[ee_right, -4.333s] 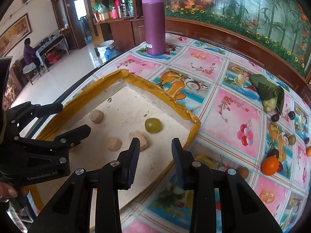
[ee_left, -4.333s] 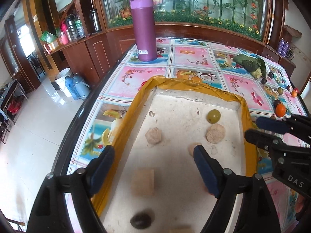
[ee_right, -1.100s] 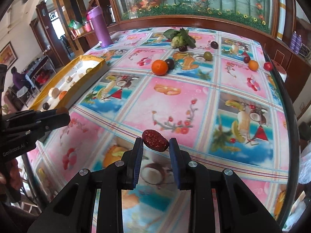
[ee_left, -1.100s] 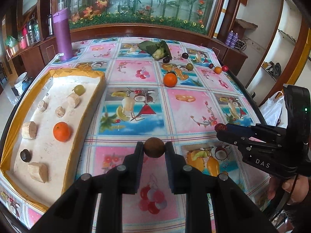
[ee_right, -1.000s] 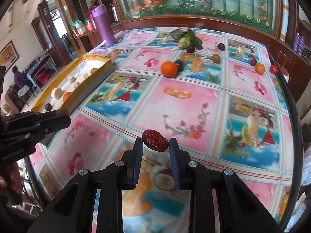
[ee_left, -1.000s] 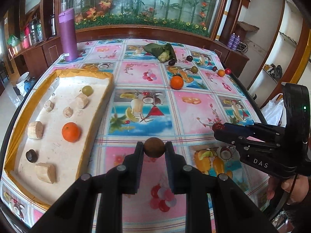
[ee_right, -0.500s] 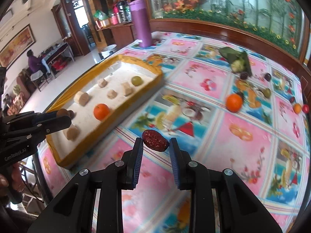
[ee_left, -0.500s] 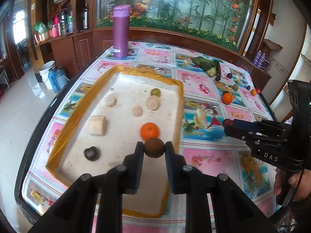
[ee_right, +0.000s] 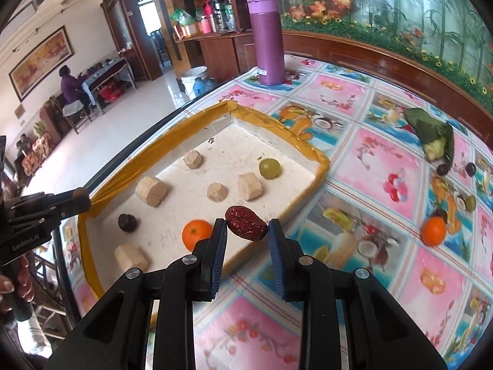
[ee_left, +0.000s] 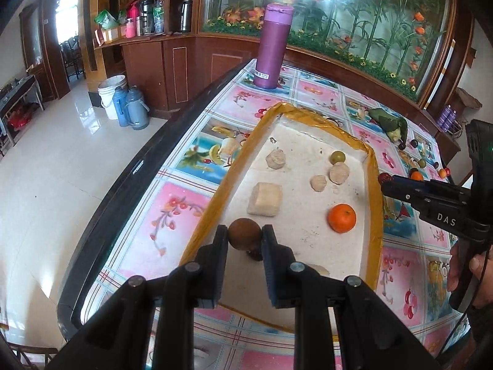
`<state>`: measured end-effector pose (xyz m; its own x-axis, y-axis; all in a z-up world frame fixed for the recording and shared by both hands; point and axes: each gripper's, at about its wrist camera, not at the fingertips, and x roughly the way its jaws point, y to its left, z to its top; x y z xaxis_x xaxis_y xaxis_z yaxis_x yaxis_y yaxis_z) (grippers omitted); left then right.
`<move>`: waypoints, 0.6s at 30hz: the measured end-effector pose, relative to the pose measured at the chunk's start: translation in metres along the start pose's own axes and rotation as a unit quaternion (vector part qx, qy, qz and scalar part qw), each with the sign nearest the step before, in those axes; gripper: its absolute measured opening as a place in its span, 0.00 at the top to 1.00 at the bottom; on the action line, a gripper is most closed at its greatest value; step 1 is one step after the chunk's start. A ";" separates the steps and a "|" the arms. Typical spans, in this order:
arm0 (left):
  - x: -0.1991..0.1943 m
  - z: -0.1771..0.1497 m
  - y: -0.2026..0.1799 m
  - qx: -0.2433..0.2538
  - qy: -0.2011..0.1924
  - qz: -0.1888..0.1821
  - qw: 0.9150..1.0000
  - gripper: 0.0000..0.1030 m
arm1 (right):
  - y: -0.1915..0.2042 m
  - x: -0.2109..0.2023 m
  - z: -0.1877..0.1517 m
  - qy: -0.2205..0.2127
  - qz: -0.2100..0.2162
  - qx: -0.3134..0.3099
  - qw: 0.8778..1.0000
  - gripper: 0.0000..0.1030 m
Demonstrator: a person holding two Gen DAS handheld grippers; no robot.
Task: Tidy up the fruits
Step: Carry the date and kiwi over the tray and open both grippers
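My left gripper (ee_left: pixel 245 237) is shut on a round brown fruit (ee_left: pixel 244 233) and hangs over the near left part of the white tray with the yellow taped rim (ee_left: pixel 374 185). My right gripper (ee_right: pixel 246 226) is shut on a wrinkled red date (ee_right: pixel 245 218), above the tray's (ee_right: pixel 320 162) near right edge. In the tray lie an orange (ee_left: pixel 341 218), a green fruit (ee_left: pixel 338 156), a dark fruit (ee_right: pixel 127 222) and several beige blocks (ee_left: pixel 265 199). From the left wrist view the dark fruit is mostly hidden behind the brown fruit.
A purple flask (ee_left: pixel 272 46) stands at the table's far end. Loose on the patterned cloth to the right are another orange (ee_right: pixel 433 230), a leaf-wrapped bundle (ee_right: pixel 433 137) and several small dark and green fruits. The table's dark edge (ee_left: pixel 123 185) runs on the left.
Both grippers have carried their fruit leftward from over the open tablecloth to the tray. Each grip stays the same.
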<state>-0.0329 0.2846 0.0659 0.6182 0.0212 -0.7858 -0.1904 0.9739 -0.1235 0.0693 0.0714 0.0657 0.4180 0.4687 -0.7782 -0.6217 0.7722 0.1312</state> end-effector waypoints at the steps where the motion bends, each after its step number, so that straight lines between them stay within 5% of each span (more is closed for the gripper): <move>1: 0.003 0.000 0.000 0.002 0.003 -0.002 1.000 0.76 | 0.000 0.004 0.002 0.003 0.000 0.000 1.000 0.74; 18: 0.037 0.009 -0.035 0.033 0.043 -0.070 0.996 0.76 | 0.007 0.057 0.013 0.049 -0.015 -0.022 0.998 0.74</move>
<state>0.0035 0.2537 0.0466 0.5678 -0.1323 -0.8125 -0.0543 0.9788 -0.1974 0.0975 0.1088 0.0302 0.3716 0.3996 -0.8380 -0.6395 0.7645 0.0810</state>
